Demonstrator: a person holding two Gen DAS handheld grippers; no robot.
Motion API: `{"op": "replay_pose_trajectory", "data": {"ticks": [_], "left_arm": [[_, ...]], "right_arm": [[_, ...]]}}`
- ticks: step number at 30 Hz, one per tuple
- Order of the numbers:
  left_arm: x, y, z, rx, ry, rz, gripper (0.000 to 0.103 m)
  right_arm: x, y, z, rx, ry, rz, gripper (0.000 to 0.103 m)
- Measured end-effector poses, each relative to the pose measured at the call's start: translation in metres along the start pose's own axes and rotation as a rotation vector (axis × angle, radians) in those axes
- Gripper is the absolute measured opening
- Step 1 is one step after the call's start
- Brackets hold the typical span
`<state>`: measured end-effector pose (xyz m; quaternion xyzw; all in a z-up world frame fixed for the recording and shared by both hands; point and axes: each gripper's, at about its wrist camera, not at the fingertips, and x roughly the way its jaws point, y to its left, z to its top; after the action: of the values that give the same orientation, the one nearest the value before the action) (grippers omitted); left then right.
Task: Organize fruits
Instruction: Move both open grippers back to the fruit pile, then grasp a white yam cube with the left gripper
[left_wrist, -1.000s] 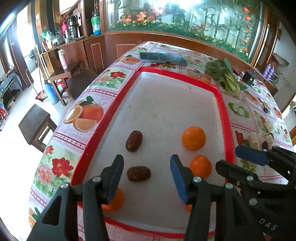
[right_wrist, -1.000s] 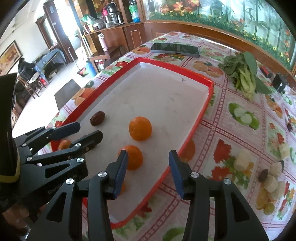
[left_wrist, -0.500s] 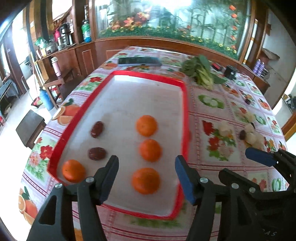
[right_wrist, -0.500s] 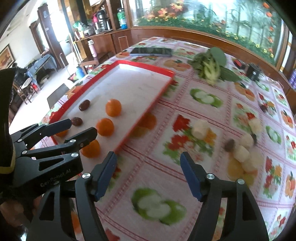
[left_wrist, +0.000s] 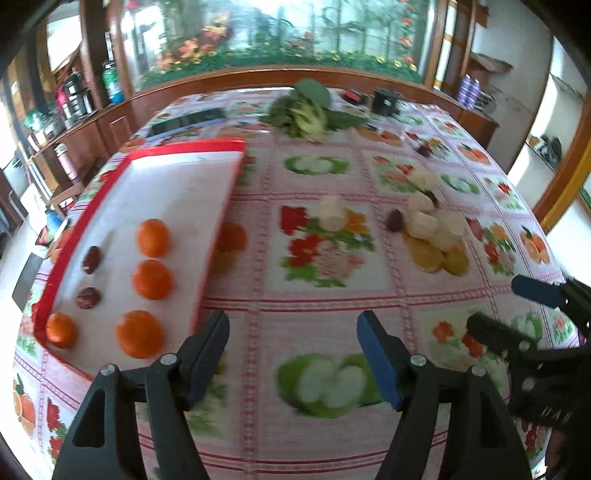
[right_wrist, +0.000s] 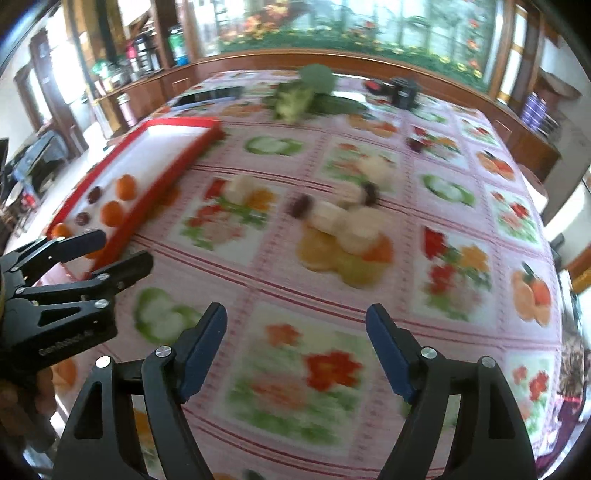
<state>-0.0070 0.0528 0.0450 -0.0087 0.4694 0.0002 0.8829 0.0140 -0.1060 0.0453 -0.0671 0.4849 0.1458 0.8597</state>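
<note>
A red-rimmed white tray (left_wrist: 173, 151) (right_wrist: 173, 166) lies at the left of the table. It holds several oranges (left_wrist: 152, 277) (right_wrist: 112, 213) and two dark dates (left_wrist: 88, 297). Loose pale banana pieces (left_wrist: 332, 217) (right_wrist: 354, 229) and dark dates (left_wrist: 394, 221) (right_wrist: 301, 205) lie on the cloth in the middle. My left gripper (left_wrist: 293, 354) is open and empty above the cloth, right of the tray. My right gripper (right_wrist: 295, 347) is open and empty, nearer than the banana pieces. Both views are blurred.
Leafy greens (left_wrist: 306, 110) (right_wrist: 295, 96), a dark phone (left_wrist: 188, 122) and a small black object (left_wrist: 386, 99) lie at the table's far end. A flowered fruit-print cloth (left_wrist: 332, 306) covers the table. Wooden cabinets stand at the left.
Both grippers have swung right, away from the tray and out over the cloth, and their jaws have opened wider. The fruit on the tray has not moved.
</note>
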Motion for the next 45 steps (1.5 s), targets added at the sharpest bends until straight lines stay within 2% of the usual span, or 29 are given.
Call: {"op": "replay_pose_trajectory", "data": {"ticks": [6, 12, 18, 24, 27, 31, 36, 41, 44, 45], "left_arm": [[0.014, -0.038, 0.005, 0.061, 0.028, -0.028, 0.074], [0.024, -0.054, 0.026, 0.050, 0.040, -0.020, 0.074], [0.022, -0.048, 0.031, 0.054, 0.029, 0.022, 0.074], [0.026, -0.023, 0.039, 0.030, 0.022, 0.072, 0.075], [0.033, -0.012, 0.045, 0.013, 0.029, 0.070, 0.075], [0.047, -0.001, 0.056, -0.020, 0.044, 0.061, 0.075], [0.069, 0.004, 0.072, -0.060, 0.066, 0.043, 0.075], [0.086, -0.007, 0.081, -0.055, 0.084, 0.002, 0.075], [0.097, -0.012, 0.082, -0.050, 0.096, 0.005, 0.074], [0.096, -0.013, 0.082, -0.044, 0.076, 0.016, 0.066]], "right_arm": [[-0.001, -0.045, -0.014, 0.073, 0.010, -0.036, 0.078], [0.003, -0.069, -0.015, 0.107, 0.013, -0.017, 0.078], [0.026, -0.058, 0.001, 0.051, 0.014, 0.064, 0.078], [0.049, -0.043, 0.017, 0.003, 0.025, 0.108, 0.076], [0.053, -0.045, 0.020, -0.001, 0.015, 0.123, 0.063], [0.053, -0.043, 0.022, -0.044, 0.006, 0.114, 0.029], [0.054, -0.043, 0.022, -0.040, 0.001, 0.129, 0.028], [0.054, -0.045, 0.023, -0.042, 0.002, 0.139, 0.028], [0.055, -0.045, 0.023, -0.039, 0.002, 0.142, 0.028], [0.055, -0.046, 0.023, -0.037, 0.002, 0.143, 0.028]]}}
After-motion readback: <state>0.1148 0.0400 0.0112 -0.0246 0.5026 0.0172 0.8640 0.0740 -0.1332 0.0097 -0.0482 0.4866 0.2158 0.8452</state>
